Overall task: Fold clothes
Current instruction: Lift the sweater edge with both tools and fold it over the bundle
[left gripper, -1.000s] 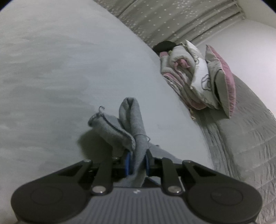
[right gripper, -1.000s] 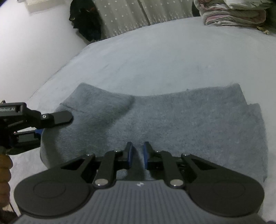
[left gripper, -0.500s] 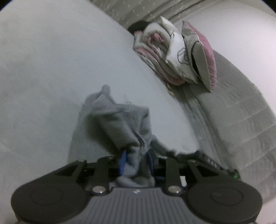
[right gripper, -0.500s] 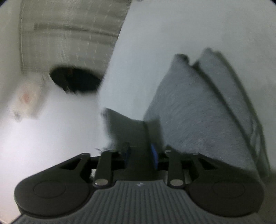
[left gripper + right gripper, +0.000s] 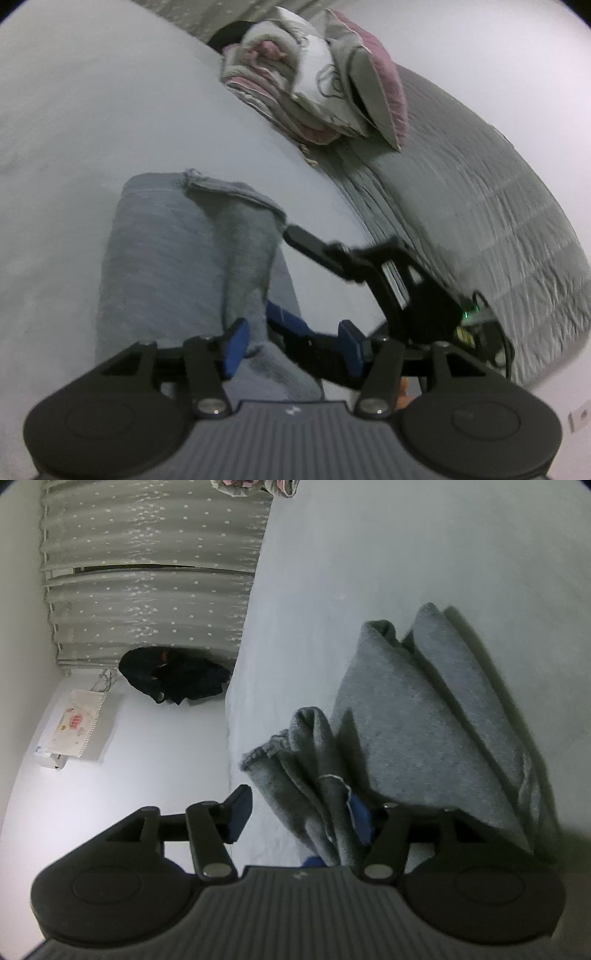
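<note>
1. Opening at this moment, the jaws of the left gripper (image 5: 293, 341) stand apart, with a fold of the grey garment (image 5: 166, 258) lying between them; the cloth leans against the left blue pad (image 5: 236, 345) and is clear of the right one.
2. The right gripper (image 5: 299, 812) is likewise opening its jaws; a bunched grey edge of the garment (image 5: 424, 716) drapes over the right-hand pad, while the left pad (image 5: 238, 814) is bare and well clear of the cloth.
3. Just ahead of the left jaws, the garment lies folded in a long strip on the pale bed (image 5: 74, 129), its hemmed corner at the far end.
4. In the left wrist view, the right gripper (image 5: 351, 258) reaches in from the right of the jaws, one finger close beside the fold.
5. Ahead of the right jaws the thicker folded part of the garment rests on the bed.
6. Far beyond the left jaws, to the right, sit folded bedding (image 5: 280, 85) and a pink-edged pillow (image 5: 373, 77) on a grey quilt (image 5: 480, 206).
7. Left of the right jaws hang dotted curtains (image 5: 147, 572), with a dark heap (image 5: 173, 679) below them.
</note>
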The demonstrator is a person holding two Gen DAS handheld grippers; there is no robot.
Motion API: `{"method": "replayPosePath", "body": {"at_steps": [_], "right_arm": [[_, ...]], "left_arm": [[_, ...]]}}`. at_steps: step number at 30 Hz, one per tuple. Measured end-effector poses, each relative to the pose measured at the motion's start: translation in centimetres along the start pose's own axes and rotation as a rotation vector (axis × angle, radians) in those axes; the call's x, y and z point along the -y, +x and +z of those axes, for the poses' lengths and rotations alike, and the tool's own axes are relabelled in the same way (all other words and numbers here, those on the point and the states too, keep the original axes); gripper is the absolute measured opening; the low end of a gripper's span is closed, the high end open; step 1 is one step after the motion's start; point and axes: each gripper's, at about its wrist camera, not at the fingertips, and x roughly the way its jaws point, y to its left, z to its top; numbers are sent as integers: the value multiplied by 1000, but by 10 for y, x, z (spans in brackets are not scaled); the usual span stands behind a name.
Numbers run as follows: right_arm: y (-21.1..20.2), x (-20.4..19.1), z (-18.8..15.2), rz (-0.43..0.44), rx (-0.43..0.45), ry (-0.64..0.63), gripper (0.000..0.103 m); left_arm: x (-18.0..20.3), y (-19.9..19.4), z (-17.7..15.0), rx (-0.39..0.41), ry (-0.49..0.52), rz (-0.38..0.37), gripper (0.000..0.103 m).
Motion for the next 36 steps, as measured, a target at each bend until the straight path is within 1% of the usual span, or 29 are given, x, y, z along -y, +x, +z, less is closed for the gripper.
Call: {"method": "replayPosePath", "body": {"at_steps": [3,6,8,9,10,11,13,16,20,24,26,27,28,29,30,31,32,36], "right_arm": [[3,-5,1,-30,10,-42,63],[11,-16,-3,-100,25,-153,61],[16,-25,-10,-169,40,-260,48],[18,-27,-14,-199,42,-303,35],[20,-28,-17,-222,42,-333,27],[22,-27,-19,-231,42,-345,25],[21,-23,-19,-218,45,-330,22],[18,-15,-18,-196,44,-282,21],[15,-11,-16,-174,39,-212,20],[8,-11,-15,-167,35,-189,20],[6,-11,-16,-166,35,-187,20],[4,-12,-17,-167,35,-188,20],[3,-12,-17,-167,35,-188,20],[3,-12,-18,-168,35,-190,20],[2,-13,-18,-168,37,-191,20],[1,-14,-19,-169,38,-192,20],[0,-15,-19,-168,40,-194,20],[0,-22,-18,-157,52,-223,20]], "left_arm": [[4,-2,-5,-19,46,-21,56],[11,-9,-10,-29,98,-31,59],[17,-18,-13,-19,148,-23,66],[21,-23,-14,-10,180,-6,69],[26,-28,-16,1,225,18,76],[31,-32,-19,14,273,43,80],[40,-39,-25,39,373,93,81],[49,-42,-34,62,510,166,82],[48,-42,-47,58,631,240,82],[48,-38,-58,59,735,322,81],[48,-37,-63,71,759,348,73],[48,-36,-65,78,768,360,71],[49,-34,-66,87,775,372,64],[51,-33,-68,98,783,386,53],[53,-32,-69,108,791,403,47],[54,-31,-69,115,799,417,32],[56,-30,-69,123,804,426,22],[68,-32,-71,165,831,424,17]]}}
